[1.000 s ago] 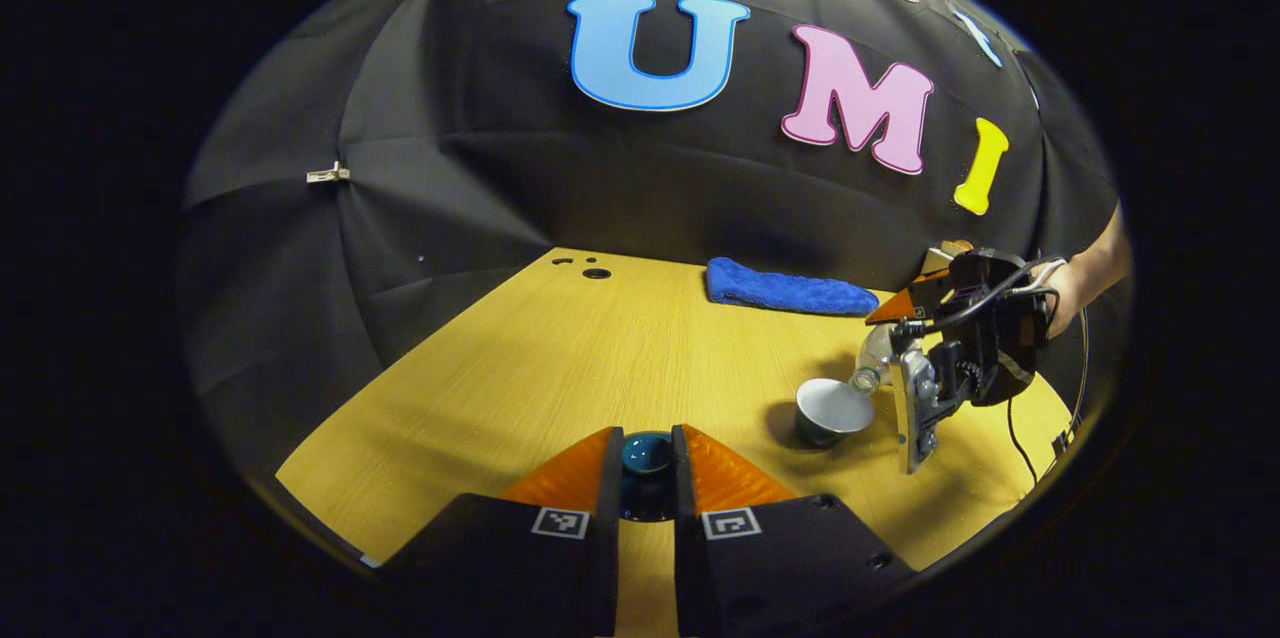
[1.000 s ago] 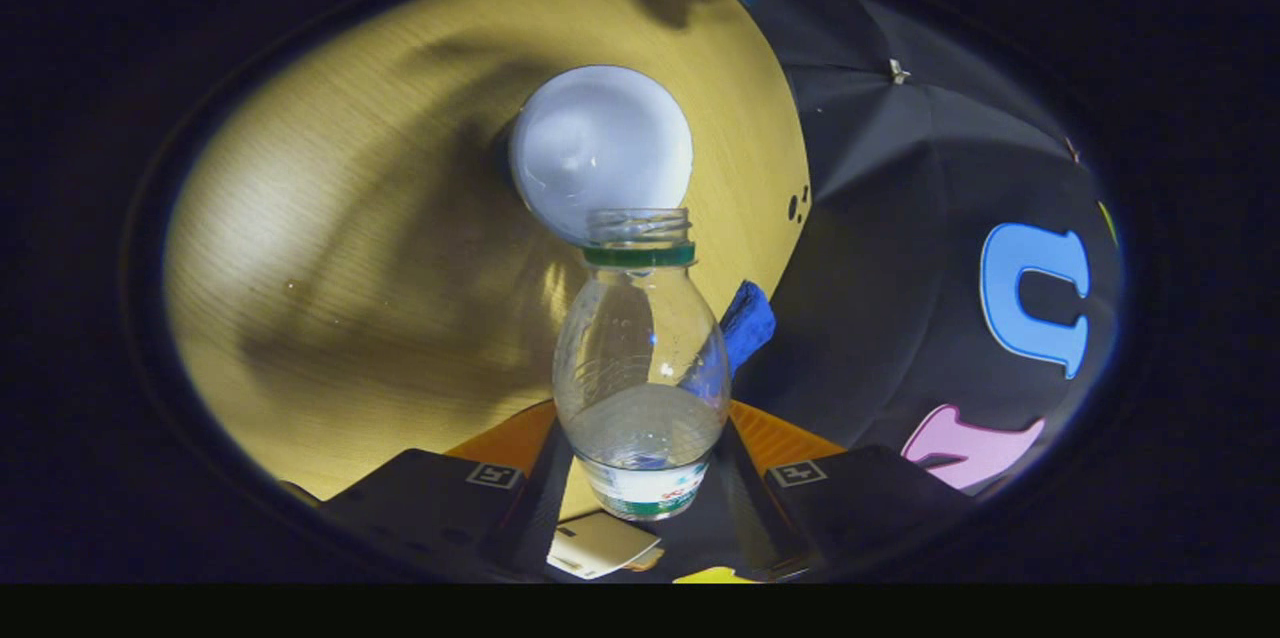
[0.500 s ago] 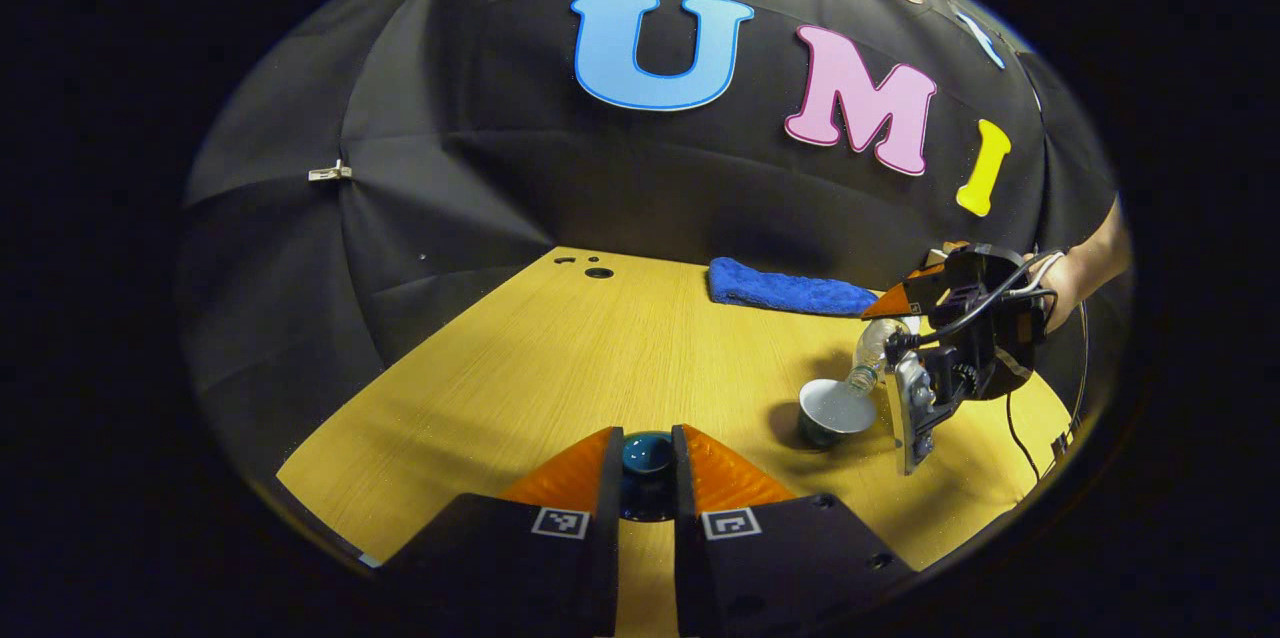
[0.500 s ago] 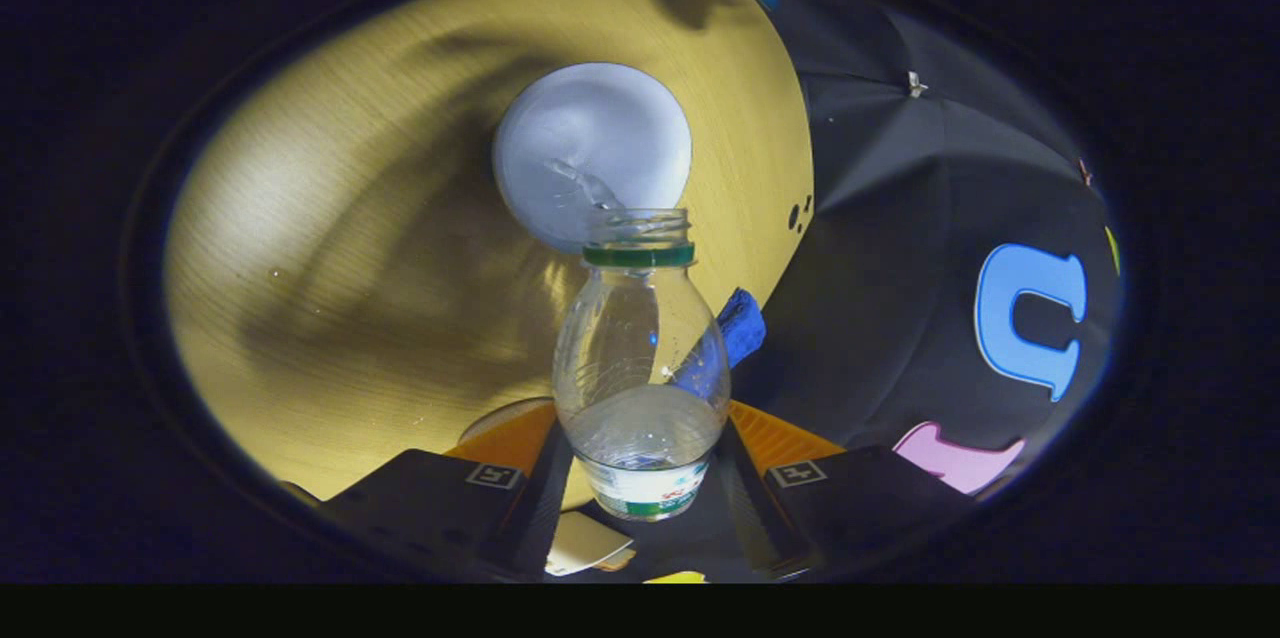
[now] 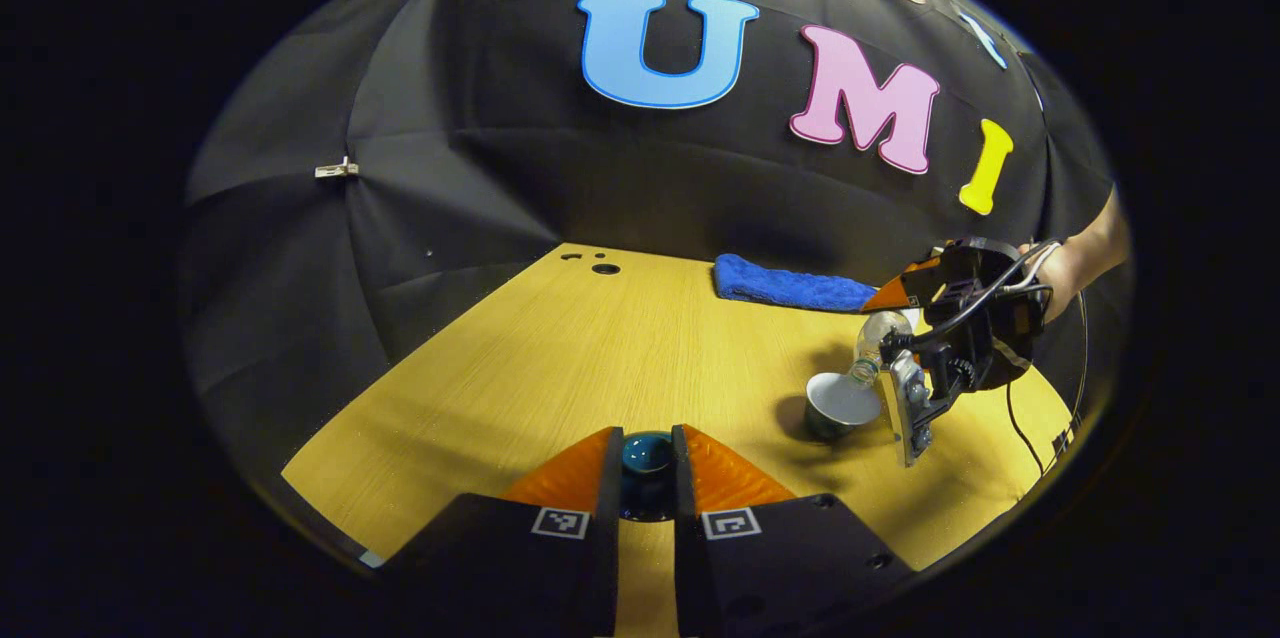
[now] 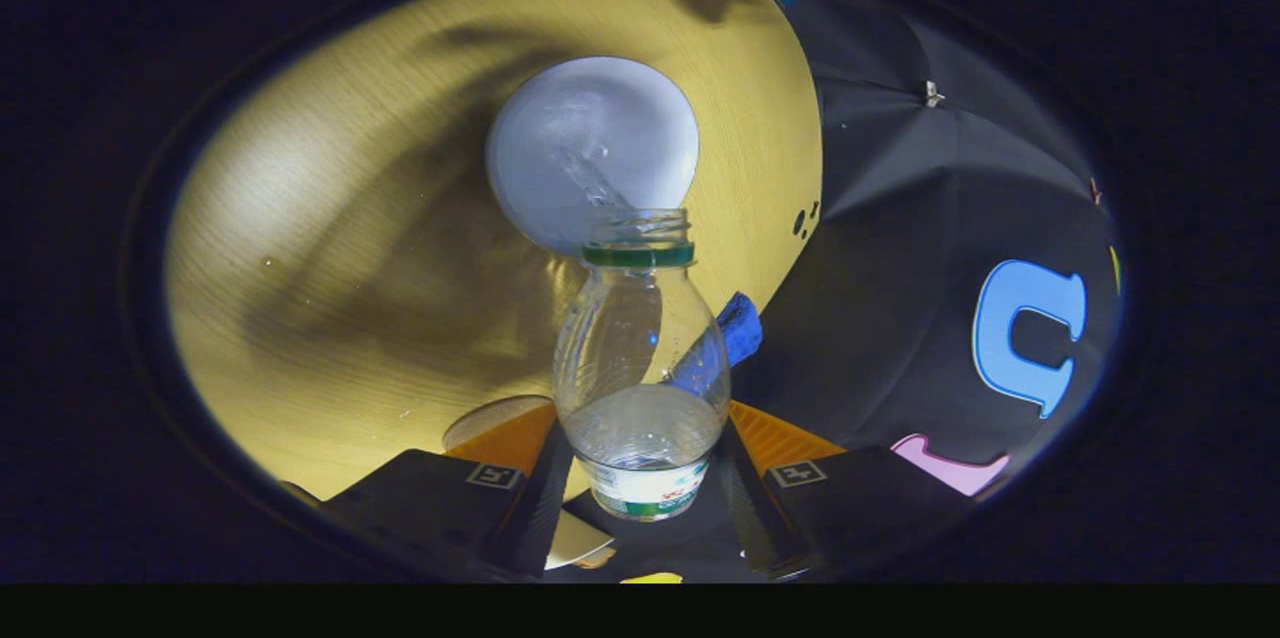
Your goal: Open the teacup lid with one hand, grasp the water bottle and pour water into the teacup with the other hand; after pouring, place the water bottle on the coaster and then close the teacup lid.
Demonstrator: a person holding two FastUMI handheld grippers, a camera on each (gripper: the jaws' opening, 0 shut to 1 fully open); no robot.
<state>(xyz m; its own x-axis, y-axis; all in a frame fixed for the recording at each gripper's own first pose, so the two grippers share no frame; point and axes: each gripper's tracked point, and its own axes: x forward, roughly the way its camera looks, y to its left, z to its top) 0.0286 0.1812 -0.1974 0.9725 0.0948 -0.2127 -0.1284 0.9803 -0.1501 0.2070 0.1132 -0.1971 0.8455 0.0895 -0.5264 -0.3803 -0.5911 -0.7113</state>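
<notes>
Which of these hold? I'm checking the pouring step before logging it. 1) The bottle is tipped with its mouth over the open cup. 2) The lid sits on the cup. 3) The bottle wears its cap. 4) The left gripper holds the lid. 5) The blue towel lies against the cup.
1) True: the right gripper tilts the water bottle, mouth above the teacup, a thin stream falling in.
2) False: the cup is open; the lid is off it.
3) False: its mouth is uncapped.
4) True: the left gripper pinches the lid between both fingers.
5) False: the blue towel lies apart at the table's far edge.
</notes>
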